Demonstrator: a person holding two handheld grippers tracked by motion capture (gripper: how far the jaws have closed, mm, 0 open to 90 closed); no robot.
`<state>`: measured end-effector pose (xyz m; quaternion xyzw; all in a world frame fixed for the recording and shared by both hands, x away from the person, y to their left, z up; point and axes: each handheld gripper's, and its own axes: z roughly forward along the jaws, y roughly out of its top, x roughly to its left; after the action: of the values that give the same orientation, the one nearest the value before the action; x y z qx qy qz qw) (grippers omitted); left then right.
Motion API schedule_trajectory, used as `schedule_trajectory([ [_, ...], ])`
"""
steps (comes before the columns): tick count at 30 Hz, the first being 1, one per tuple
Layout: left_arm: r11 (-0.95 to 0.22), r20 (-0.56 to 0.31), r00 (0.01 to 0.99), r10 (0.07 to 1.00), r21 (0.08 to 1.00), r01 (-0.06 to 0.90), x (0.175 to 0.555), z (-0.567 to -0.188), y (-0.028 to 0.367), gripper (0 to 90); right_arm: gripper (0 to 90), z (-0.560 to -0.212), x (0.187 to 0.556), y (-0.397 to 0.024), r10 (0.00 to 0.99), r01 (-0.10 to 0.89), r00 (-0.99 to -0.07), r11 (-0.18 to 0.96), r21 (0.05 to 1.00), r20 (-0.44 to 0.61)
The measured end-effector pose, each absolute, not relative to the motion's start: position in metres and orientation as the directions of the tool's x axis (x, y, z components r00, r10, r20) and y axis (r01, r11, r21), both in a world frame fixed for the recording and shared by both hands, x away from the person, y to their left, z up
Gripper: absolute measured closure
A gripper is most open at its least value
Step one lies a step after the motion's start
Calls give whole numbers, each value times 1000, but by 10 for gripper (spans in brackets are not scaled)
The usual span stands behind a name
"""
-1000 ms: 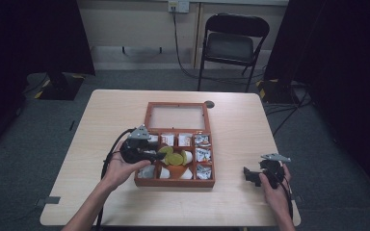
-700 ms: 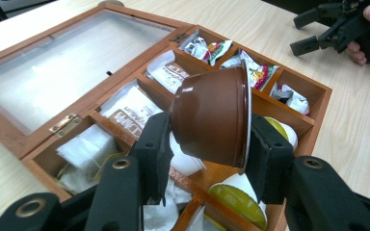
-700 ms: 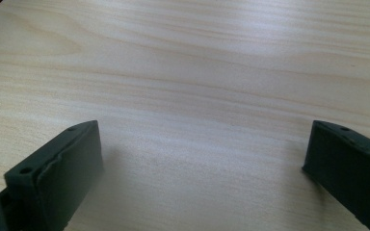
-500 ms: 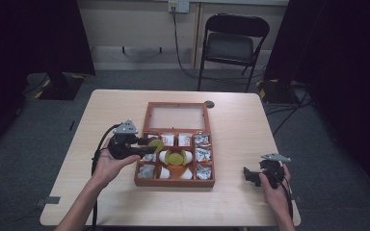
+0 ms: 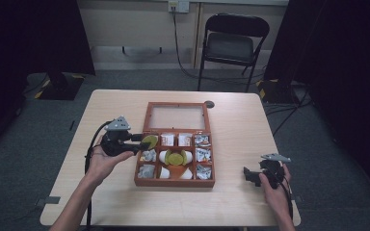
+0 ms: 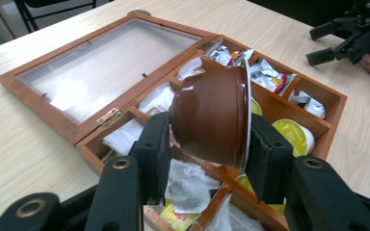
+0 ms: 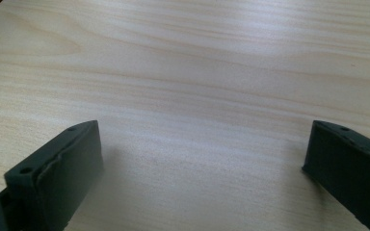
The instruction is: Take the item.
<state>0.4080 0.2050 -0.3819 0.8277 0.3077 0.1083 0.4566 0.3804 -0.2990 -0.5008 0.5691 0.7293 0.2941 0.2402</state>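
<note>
At about five o'clock on the pale wooden counter (image 5: 241, 202), the right gripper (image 5: 256, 175) rests low near the front edge, well apart from everything else; its jaws stand wide apart with nothing but bare wood grain between them, which looks like a parked, waiting pose.

Toward nine o'clock, the left gripper (image 6: 207, 154) has its jaws closed around a brown plastic coffee capsule with a yellow-green foil lid (image 6: 212, 118). The capsule is pinched across its cup and rim and lies tilted on its side, lid facing away from the hand, probably because it was seized side-on from its slot. It hangs above the left rim of the brown wooden compartment box (image 5: 173, 182), clear of the dividers, so it seems to be on its way out or across.

At the centre, the box holds white capsules with yellow-green lids (image 5: 175, 157) in the middle cells and crinkled foil sachets (image 5: 203, 155) around them; their print is too small to read.

Beyond, at twelve o'clock, the glass-paned hinged lid (image 5: 176, 116) lies flat open, leaving all cells reachable. Farther still stands a black folding chair (image 5: 231, 45).
</note>
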Motion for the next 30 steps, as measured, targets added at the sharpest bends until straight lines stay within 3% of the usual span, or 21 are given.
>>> schedule_trajectory([
  [30,-341,-78,663,744,810,478,423,-386,250,559,0,-501,380,-299,972,689,-234,176,703,-14],
])
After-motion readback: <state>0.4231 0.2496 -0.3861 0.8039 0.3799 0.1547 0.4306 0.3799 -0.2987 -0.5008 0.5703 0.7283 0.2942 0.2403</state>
